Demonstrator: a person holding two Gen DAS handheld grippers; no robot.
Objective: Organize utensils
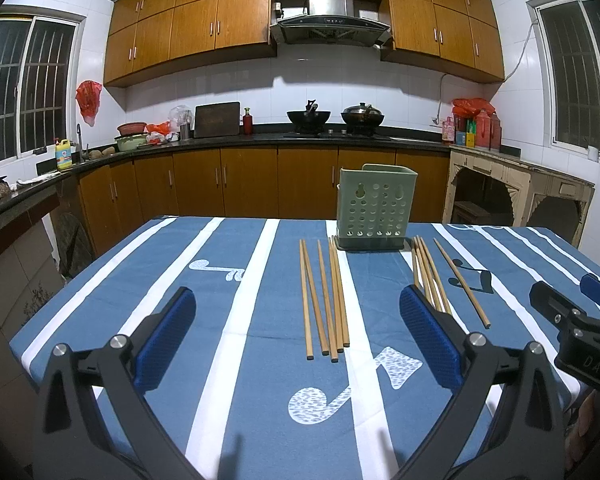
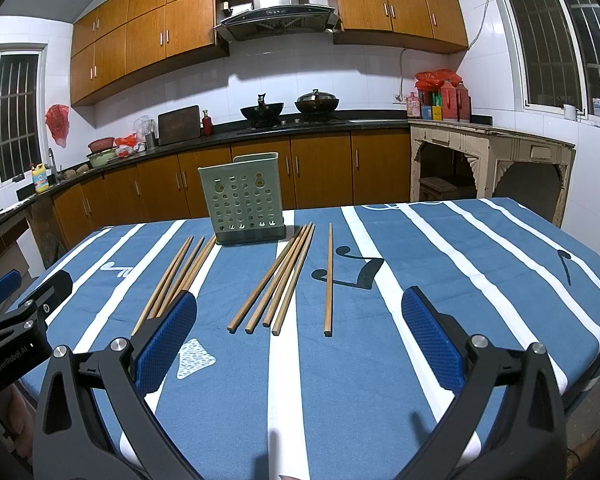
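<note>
two woks (image 1: 309, 115) on the stove, a cutting board (image 1: 217, 119) leaning nearby.

The left gripper (image 1: 298, 334) hangs over the blue striped tabletop (image 1: 172, 272) with its jaws wide apart and nothing in them. Wooden chopsticks (image 1: 324, 300) lie flat in front of a green holder (image 1: 373, 208). The right gripper (image 1: 572, 312) peeks in beside.

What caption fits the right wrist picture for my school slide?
Open right claw hovers over wooden chopsticks lying before a green holder on a striped blue tablecloth.
</note>
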